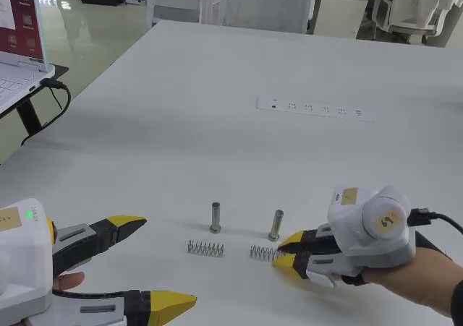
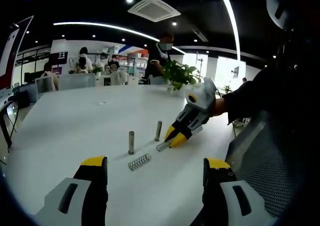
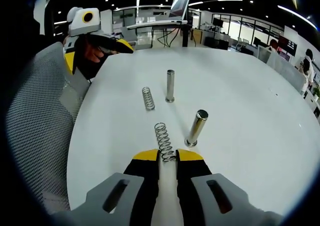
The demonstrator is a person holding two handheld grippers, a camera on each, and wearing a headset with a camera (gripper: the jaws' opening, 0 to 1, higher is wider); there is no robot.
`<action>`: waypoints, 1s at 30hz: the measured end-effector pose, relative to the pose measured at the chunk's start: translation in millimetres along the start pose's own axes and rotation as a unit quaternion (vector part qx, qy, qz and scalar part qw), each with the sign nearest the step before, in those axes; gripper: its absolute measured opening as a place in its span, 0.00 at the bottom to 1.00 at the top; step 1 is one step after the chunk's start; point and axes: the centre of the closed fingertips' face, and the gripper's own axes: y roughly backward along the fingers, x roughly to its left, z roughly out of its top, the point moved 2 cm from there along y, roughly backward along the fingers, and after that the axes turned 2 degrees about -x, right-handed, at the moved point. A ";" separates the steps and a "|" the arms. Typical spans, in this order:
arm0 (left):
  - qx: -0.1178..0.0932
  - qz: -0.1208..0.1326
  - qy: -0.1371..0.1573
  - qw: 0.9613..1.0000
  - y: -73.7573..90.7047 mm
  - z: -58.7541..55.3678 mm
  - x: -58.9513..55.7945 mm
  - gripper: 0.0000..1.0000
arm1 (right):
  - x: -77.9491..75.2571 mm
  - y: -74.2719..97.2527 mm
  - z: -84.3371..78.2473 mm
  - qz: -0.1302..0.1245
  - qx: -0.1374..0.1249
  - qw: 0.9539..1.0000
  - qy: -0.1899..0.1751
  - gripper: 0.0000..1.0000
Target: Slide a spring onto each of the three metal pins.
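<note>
Two upright metal pins stand on the white table, one on the left [image 1: 215,217] and one on the right [image 1: 276,225]. A loose spring [image 1: 205,249] lies flat in front of the left pin. My right gripper [image 1: 284,251] is shut on the end of a second spring [image 1: 264,252], which lies on the table just in front of the right pin. In the right gripper view that spring [image 3: 162,138] runs out from the closed jaws beside the near pin [image 3: 196,128]. My left gripper [image 1: 155,262] is open and empty at the near left, well short of the loose spring [image 2: 139,161].
A white power strip [image 1: 315,109] is set into the table [image 1: 217,123] further back. At the far left a laptop [image 1: 18,44] sits on a stand with a black cable. Chairs stand past the table's far edge.
</note>
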 end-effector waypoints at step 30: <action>0.018 -0.031 -0.013 0.999 -3.6 -4.4 -10.2 0.70 | 23.1 6.4 0.6 0.013 0.023 1.000 0.014 0.09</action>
